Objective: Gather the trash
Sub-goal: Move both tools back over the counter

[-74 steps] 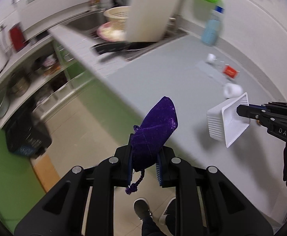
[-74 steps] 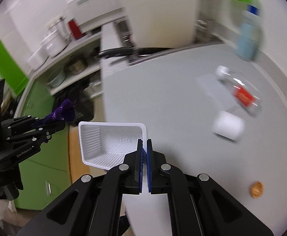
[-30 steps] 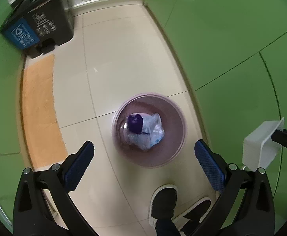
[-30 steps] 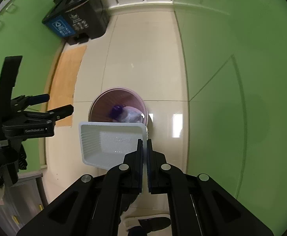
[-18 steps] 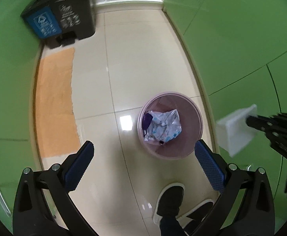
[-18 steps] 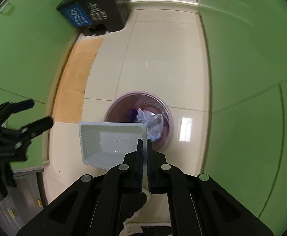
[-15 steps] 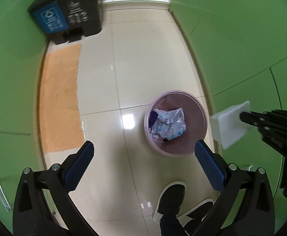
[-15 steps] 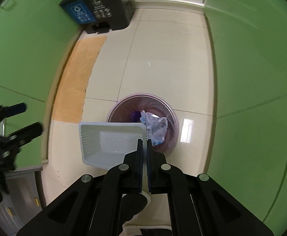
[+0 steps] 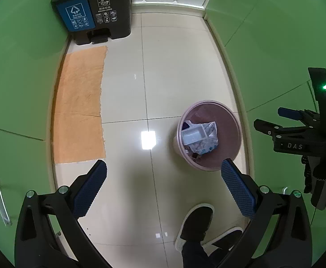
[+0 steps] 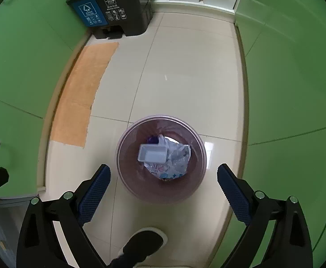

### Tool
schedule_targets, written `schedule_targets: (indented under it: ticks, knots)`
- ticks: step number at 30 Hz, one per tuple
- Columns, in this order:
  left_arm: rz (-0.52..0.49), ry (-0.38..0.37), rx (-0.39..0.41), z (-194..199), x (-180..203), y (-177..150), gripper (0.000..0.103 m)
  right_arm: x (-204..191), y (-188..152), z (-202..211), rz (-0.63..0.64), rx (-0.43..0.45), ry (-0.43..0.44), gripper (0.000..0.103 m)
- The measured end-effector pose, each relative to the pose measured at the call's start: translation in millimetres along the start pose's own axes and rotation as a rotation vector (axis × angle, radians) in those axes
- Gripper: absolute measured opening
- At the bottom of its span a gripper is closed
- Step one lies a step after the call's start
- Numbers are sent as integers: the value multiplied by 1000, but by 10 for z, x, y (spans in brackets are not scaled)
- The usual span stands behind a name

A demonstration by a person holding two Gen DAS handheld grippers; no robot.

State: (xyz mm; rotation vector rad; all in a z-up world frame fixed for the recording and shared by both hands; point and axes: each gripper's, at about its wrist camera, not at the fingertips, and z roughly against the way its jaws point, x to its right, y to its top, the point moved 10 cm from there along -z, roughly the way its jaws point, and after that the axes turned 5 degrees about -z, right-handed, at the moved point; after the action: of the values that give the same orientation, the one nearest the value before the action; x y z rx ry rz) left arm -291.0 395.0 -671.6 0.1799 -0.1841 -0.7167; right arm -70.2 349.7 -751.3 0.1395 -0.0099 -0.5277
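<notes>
The white plastic tray (image 10: 152, 153) lies inside the pink waste bin (image 10: 127, 178), open side up, its long axis running left to right in the right wrist view, resting on crumpled clear plastic (image 10: 178, 156) with a purple pouch (image 10: 152, 139) just behind it. The right gripper (image 10: 163, 178) points straight down over the bin, jaws opening wide with nothing between them. The left gripper (image 9: 163, 176) hangs beside the bin, spread wide and empty.
</notes>
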Motion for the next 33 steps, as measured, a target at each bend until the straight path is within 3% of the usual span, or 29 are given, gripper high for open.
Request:
schedule_targets:
  ticks: [5, 11, 15, 23, 33]
  knots:
    - [-11, -24, 22, 381, 224, 119, 100, 114, 5, 595, -32, 25, -11, 96]
    - [-15, -80, 70, 1250, 575, 382, 100, 214, 47, 1658, -95, 70, -6, 97]
    - [-74, -58, 103, 1957, 837, 564, 100, 258, 39, 2467, -149, 102, 7, 97]
    - [-182, -47, 203, 3344, 1382, 1011, 100, 444, 19, 4288, -196, 284, -30, 97]
    - [-382, -136, 338, 4460, 2541, 1426, 100, 1310, -459, 5760, -375, 502, -140, 97]
